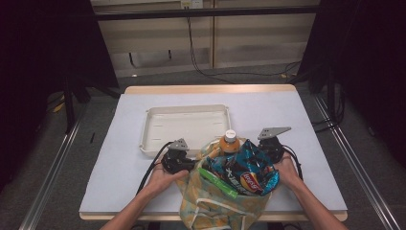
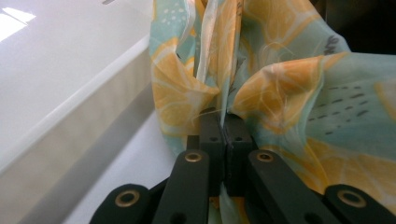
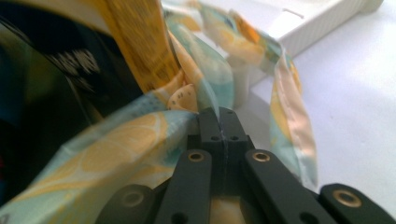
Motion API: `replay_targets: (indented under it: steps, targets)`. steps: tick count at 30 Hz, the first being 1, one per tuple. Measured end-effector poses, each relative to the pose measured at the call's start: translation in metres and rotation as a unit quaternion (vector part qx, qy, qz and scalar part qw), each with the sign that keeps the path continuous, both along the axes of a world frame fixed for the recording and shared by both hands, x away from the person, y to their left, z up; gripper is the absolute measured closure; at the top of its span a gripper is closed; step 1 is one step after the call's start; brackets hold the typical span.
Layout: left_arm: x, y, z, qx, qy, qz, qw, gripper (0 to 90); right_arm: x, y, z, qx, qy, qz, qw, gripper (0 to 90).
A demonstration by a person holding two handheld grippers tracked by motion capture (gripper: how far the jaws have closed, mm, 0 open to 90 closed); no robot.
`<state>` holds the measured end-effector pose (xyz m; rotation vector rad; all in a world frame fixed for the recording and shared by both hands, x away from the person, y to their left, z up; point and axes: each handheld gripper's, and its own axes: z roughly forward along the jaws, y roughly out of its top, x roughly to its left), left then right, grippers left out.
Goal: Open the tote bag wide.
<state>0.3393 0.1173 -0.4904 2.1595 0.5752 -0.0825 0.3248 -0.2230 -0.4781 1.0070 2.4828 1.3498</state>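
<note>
A cloth bag [image 1: 210,203] printed with orange slices on pale green lies at the table's near edge, mouth up. Inside it I see a dark chip packet [image 1: 244,175], a green stick-shaped pack [image 1: 218,183] and an orange bottle [image 1: 230,142] with a white cap. My left gripper [image 1: 187,165] is shut on the bag's left rim; in the left gripper view its jaws pinch a fold of the bag cloth [image 2: 187,98]. My right gripper [image 1: 269,152] is shut on the right rim, jaws closed on the bag fabric [image 3: 116,144] beside the chip packet [image 3: 51,79].
A white rectangular tray [image 1: 184,108] sits just behind the bag, mid-table; its wall [image 3: 322,18] shows close by in the right gripper view. The table has a white cover [image 1: 297,124]. Cables trail from both grippers toward the near edge.
</note>
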Motion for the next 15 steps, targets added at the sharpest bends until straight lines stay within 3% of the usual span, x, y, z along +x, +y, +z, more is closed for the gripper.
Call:
replay_targets:
  steps: [3, 9, 15]
  targets:
    - [0.000, 0.001, 0.000, -0.001, 0.002, 0.000, 1.0000, 87.5, 0.001, 0.001, -0.003, -0.012, 0.008, 0.000, 0.9999, 90.0]
    - [0.002, 0.007, 0.002, -0.011, 0.001, 0.009, 0.9999, 80.5, 0.001, -0.001, -0.002, -0.010, 0.009, -0.006, 0.9999, 88.7]
    - [0.003, 0.018, 0.014, -0.040, -0.008, 0.024, 0.9989, 70.2, -0.001, -0.011, 0.010, 0.017, -0.013, -0.029, 0.9993, 67.3]
